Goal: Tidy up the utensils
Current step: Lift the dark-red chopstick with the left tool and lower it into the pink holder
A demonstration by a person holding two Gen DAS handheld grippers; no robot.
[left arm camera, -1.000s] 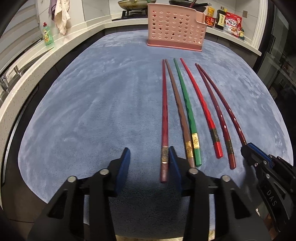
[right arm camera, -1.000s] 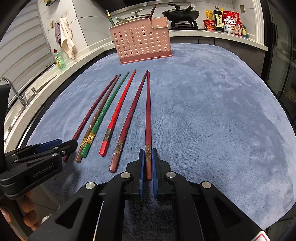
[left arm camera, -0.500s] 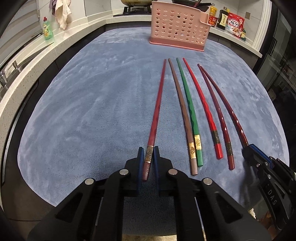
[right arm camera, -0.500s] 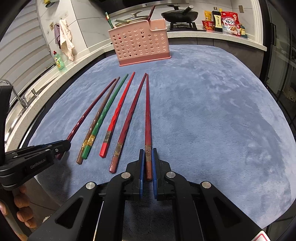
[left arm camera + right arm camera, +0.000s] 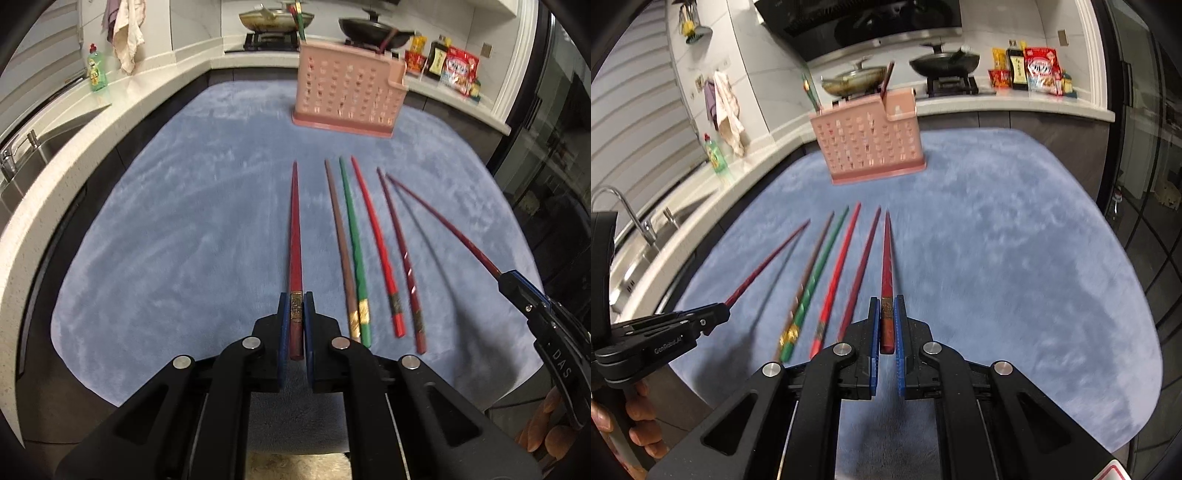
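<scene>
My left gripper [image 5: 295, 310] is shut on a dark red chopstick [image 5: 294, 236] and holds it off the blue mat [image 5: 184, 229]. My right gripper [image 5: 887, 314] is shut on another dark red chopstick [image 5: 887, 258], also lifted; it shows in the left wrist view [image 5: 443, 221] too. Several chopsticks lie side by side on the mat: brown [image 5: 338, 236], green [image 5: 352, 236], bright red [image 5: 373, 229] and dark maroon [image 5: 397, 236]. A pink perforated utensil basket [image 5: 347, 96] stands at the mat's far side with two chopsticks upright in it [image 5: 866, 140].
A white counter [image 5: 110, 110] curves round the mat, with a sink and tap [image 5: 613, 206] at left, a green soap bottle [image 5: 96, 70], two pans on a stove [image 5: 273, 18] and food packets [image 5: 454, 70] at the back.
The left gripper closed on the leftmost chopstick and lifted it. The right gripper lifted its chopstick off the mat. Both views have risen and tilted toward the basket.
</scene>
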